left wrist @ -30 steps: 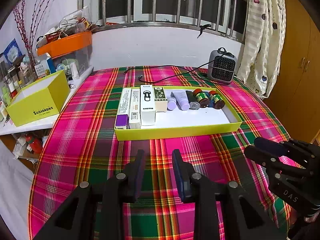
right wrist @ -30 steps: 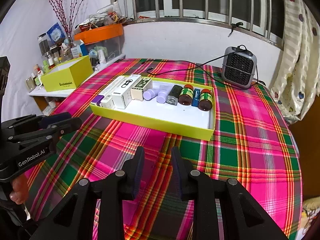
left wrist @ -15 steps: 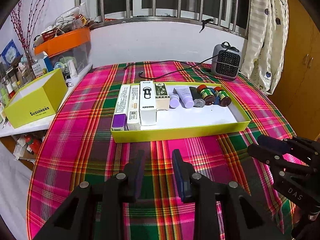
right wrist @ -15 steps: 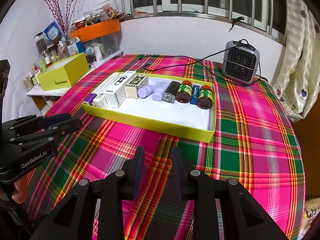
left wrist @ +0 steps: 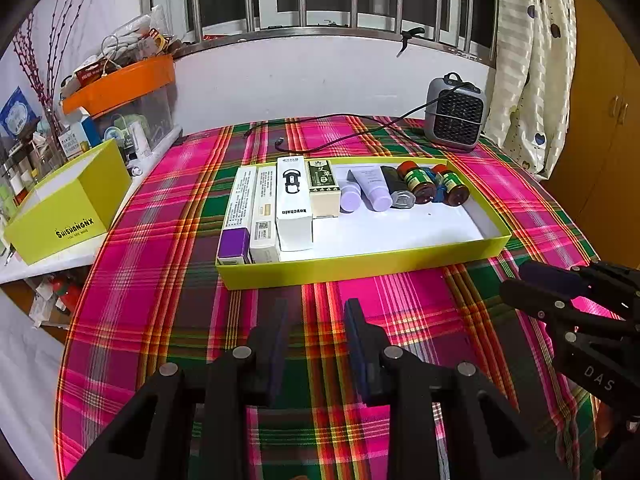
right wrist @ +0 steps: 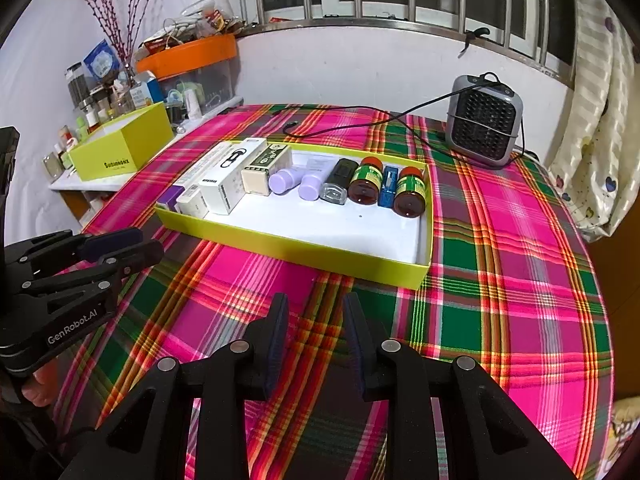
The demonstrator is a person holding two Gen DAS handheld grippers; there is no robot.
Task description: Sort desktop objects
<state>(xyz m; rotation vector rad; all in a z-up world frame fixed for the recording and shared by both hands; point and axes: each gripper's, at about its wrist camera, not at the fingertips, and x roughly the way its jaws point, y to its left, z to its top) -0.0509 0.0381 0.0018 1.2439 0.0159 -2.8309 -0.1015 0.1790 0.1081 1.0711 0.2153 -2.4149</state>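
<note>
Both black plastic grippers, left gripper [left wrist: 316, 322] and right gripper [right wrist: 314, 316], spread and empty, shallow yellow cardboard tray [left wrist: 360, 264] ahead, plaid cloth desk [left wrist: 168, 280] beneath

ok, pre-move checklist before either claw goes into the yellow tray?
1. Left claw open and empty: ok.
2. Right claw open and empty: ok.
3. Both claws short of the yellow tray, over the plaid cloth: ok.
4. Items in the tray lined along its far side, boxes left, brown bottles right, front floor bare: ok.
5. Heater cable outside the tray, behind it: ok.
6. Whether any item is still to be sorted: cannot tell.
</note>
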